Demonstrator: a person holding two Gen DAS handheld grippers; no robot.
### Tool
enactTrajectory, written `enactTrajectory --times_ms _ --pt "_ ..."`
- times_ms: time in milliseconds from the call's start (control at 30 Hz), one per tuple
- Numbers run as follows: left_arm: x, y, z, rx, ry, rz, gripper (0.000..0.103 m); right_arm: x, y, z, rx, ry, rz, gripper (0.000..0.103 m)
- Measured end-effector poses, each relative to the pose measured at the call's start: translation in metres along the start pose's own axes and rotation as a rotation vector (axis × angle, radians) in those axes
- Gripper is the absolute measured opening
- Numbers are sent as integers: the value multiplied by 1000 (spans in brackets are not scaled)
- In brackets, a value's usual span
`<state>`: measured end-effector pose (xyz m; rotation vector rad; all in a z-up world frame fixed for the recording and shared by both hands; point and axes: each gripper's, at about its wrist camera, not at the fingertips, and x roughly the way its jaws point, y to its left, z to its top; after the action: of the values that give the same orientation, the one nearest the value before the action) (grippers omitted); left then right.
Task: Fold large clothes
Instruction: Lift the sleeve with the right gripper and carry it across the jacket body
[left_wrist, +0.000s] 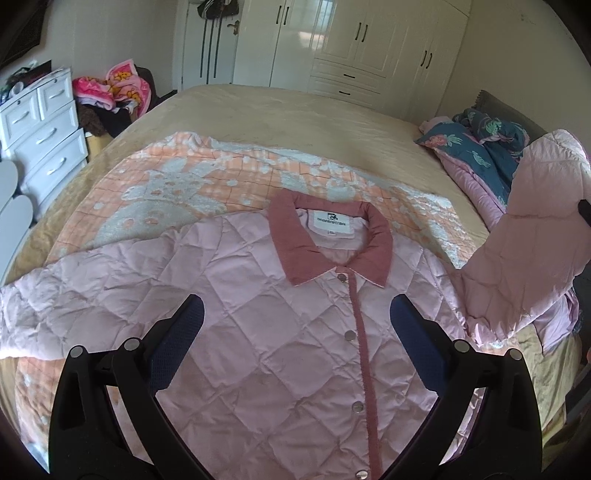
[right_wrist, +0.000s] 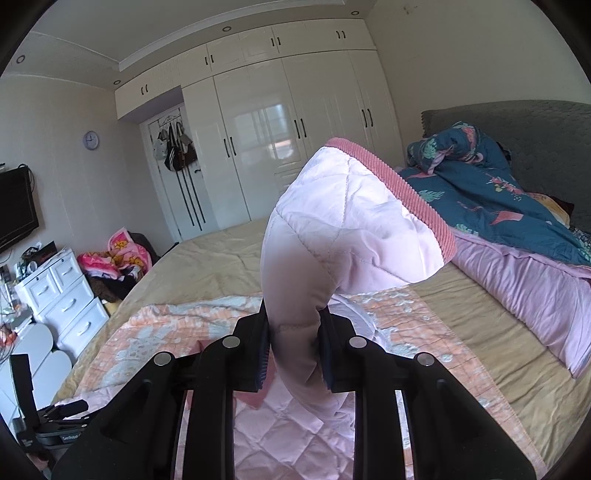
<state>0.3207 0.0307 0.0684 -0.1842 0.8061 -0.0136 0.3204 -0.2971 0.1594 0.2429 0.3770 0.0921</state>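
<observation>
A pink quilted jacket (left_wrist: 280, 332) lies front-up on a peach patterned blanket (left_wrist: 177, 181) across the bed (left_wrist: 295, 110), collar (left_wrist: 325, 236) toward the far wardrobe (left_wrist: 354, 37), its snap placket running lengthwise back toward the near edge. At the left, one sleeve (left_wrist: 55, 295) stretches flat out to the side, untouched. Over the chest hovers the left gripper (left_wrist: 295, 321), its blue pads (left_wrist: 177, 332) spread wide and pinching nothing, the jacket's body directly beneath and ahead of it. At the right, the other sleeve (right_wrist: 332, 229) rises off the bed, cuff (right_wrist: 402, 192) uppermost, pinched firmly between the pressed-together jaws of the right gripper (right_wrist: 293, 350). The raised sleeve stands to the right of the placket, so the right hand is the nearer one to carry it leftward across the chest; the fold line would likely run parallel to the placket.
</observation>
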Motion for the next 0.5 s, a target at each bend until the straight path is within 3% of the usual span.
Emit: enactTrajectory --times_ms 500 --pt "14 57 -8 -108 22 -2 95 42 57 -44 -51 71 80 21"
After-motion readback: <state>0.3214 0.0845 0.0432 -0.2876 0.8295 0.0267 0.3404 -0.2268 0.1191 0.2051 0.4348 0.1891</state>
